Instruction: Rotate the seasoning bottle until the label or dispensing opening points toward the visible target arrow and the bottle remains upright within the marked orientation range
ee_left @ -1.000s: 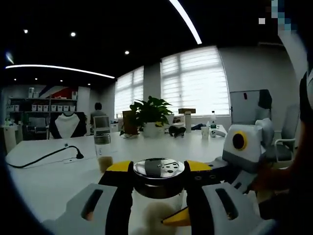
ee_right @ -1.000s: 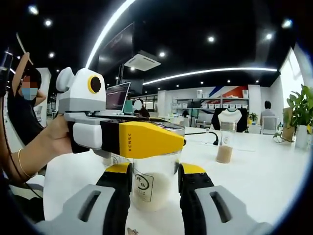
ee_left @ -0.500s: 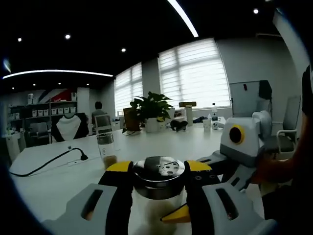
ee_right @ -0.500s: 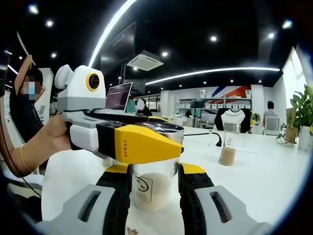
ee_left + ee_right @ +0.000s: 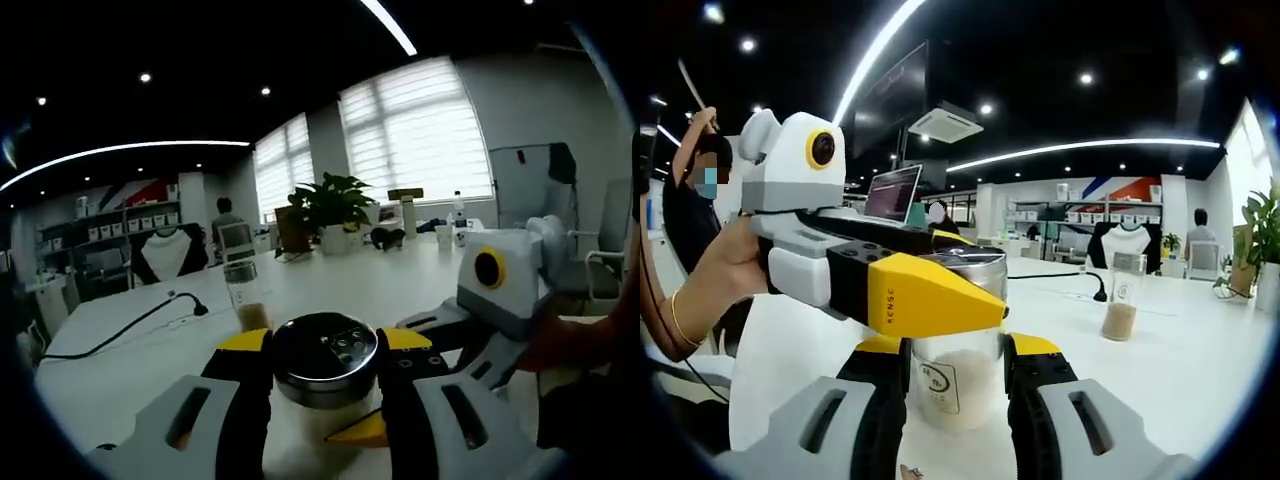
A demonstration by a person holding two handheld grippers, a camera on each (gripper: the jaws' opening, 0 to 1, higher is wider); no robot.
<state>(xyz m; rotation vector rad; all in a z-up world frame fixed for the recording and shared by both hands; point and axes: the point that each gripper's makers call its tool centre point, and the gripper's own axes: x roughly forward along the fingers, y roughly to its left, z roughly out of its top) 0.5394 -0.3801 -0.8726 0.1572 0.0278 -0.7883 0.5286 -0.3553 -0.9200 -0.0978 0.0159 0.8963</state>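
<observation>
Glass seasoning bottle (image 5: 955, 385) is standing upright on the white table (image 5: 1180, 370), half full of white granules, with a small label (image 5: 933, 382) facing the right gripper view.

Right gripper (image 5: 955, 385) is pinching the bottle body, both yellow-tipped jaws pressing against the glass on either side, low on the bottle.

Left gripper (image 5: 325, 362) is clamping the metal lid (image 5: 325, 358), jaws touching its rim left and right. In the right gripper view the same tool is coming in from the left, its yellow jaw (image 5: 925, 298) lying across the lid, with a hand (image 5: 725, 275) wrapping its grip.

Lid is showing a cluster of small dispensing holes (image 5: 347, 347), sitting right of centre on the top, toward the other gripper's body (image 5: 500, 290) in the left gripper view. Can't tell where any target arrow is.

Background stuff:
- second clear jar with brown powder (image 5: 245, 295) sitting well apart on the table, also visible at (image 5: 1122, 305)
- black cable (image 5: 120, 325) running across the tabletop near that jar
- potted plant (image 5: 335, 210) by the windows
- laptop (image 5: 892, 195) behind the left tool
</observation>
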